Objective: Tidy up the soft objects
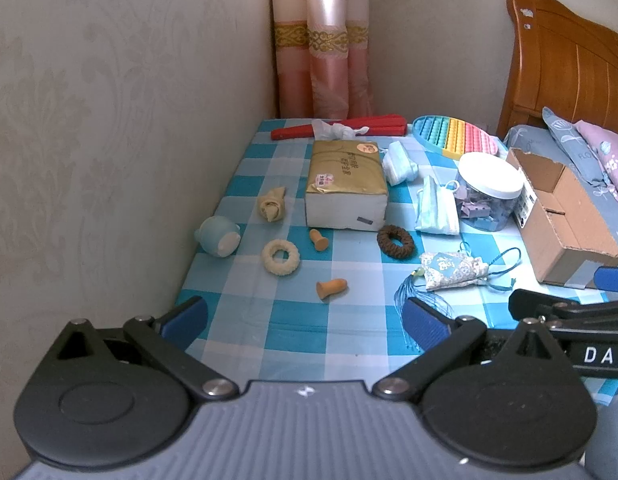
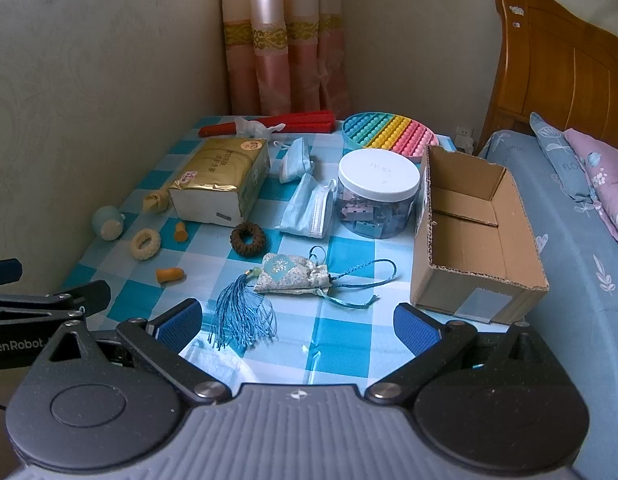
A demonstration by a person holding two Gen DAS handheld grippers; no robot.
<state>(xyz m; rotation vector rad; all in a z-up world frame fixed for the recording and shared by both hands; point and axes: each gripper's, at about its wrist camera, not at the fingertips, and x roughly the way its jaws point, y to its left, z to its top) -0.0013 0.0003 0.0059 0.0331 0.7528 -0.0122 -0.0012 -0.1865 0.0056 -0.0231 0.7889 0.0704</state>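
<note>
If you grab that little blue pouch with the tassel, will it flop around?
Probably yes. The pouch looks like padded cloth, so it should squash between the fingers rather than slip. Its tassel and cord lie loose on the tablecloth, so they would likely dangle and swing. It looks light.

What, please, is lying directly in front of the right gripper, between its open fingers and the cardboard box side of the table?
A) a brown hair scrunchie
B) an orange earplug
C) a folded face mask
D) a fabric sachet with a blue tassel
D: in the right wrist view the fabric sachet and its blue tassel lie just ahead of the open right gripper, left of the empty cardboard box.
</note>
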